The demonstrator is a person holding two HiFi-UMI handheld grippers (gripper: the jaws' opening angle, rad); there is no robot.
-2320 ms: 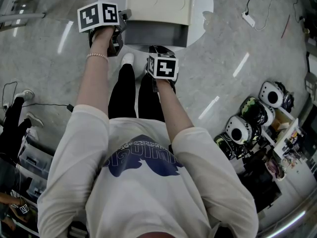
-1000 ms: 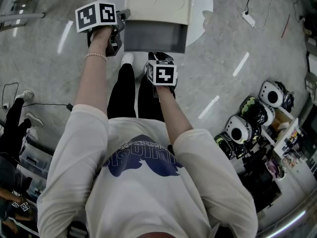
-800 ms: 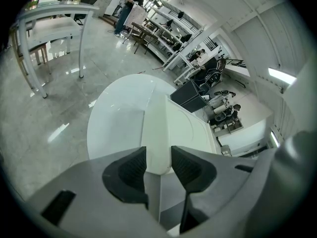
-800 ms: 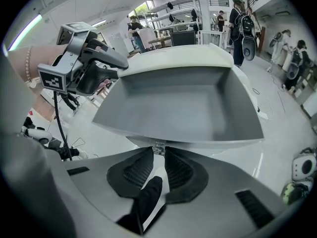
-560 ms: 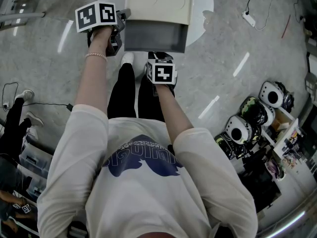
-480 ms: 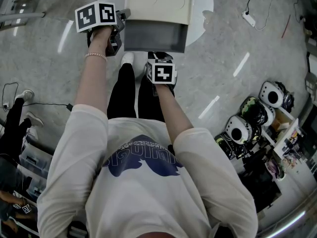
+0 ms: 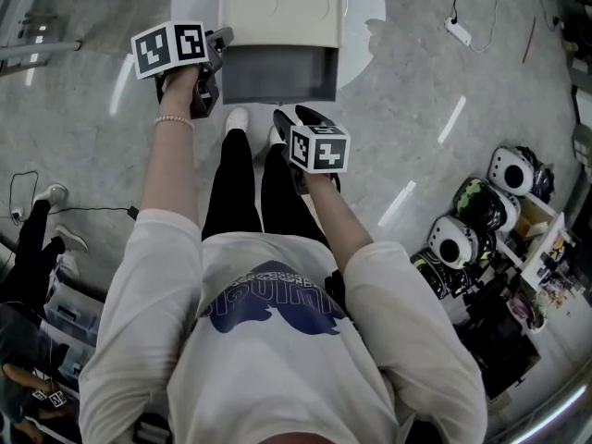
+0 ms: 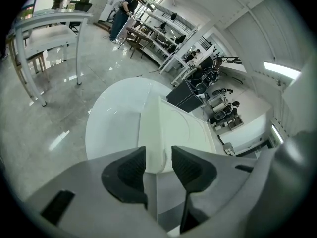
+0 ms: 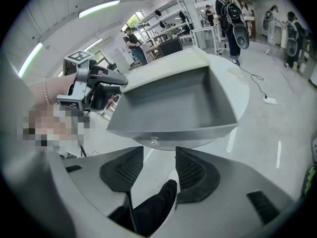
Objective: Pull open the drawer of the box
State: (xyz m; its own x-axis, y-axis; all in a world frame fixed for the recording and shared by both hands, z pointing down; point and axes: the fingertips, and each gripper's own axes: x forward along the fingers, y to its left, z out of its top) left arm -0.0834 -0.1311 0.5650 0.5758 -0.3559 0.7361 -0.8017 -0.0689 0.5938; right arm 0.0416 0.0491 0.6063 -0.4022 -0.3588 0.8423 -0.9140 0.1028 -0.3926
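A cream box (image 7: 277, 12) stands on a round white table (image 7: 370, 3). Its grey drawer (image 7: 277, 74) is pulled out toward me and is empty inside (image 9: 171, 103). My left gripper (image 7: 219, 44) is shut on the box's near left corner; the cream edge (image 8: 153, 148) fills the gap between its pads. My right gripper (image 7: 294, 118) hangs just short of the drawer front. Its jaws have just been opening and nothing is between them. The small clear knob (image 9: 154, 142) on the drawer front sits a little beyond the right gripper (image 9: 159, 155).
My black-trousered legs and a white shoe (image 7: 237, 117) are below the drawer. Several round helmet-like items (image 7: 472, 213) crowd shelves at the right. A power strip and cable (image 7: 458, 30) lie on the grey floor. Another person (image 7: 37, 239) stands at the left.
The drawer slid out a little further, then stayed. The right gripper's jaws opened, came off the drawer front and drew back toward me. The left gripper kept its hold on the box.
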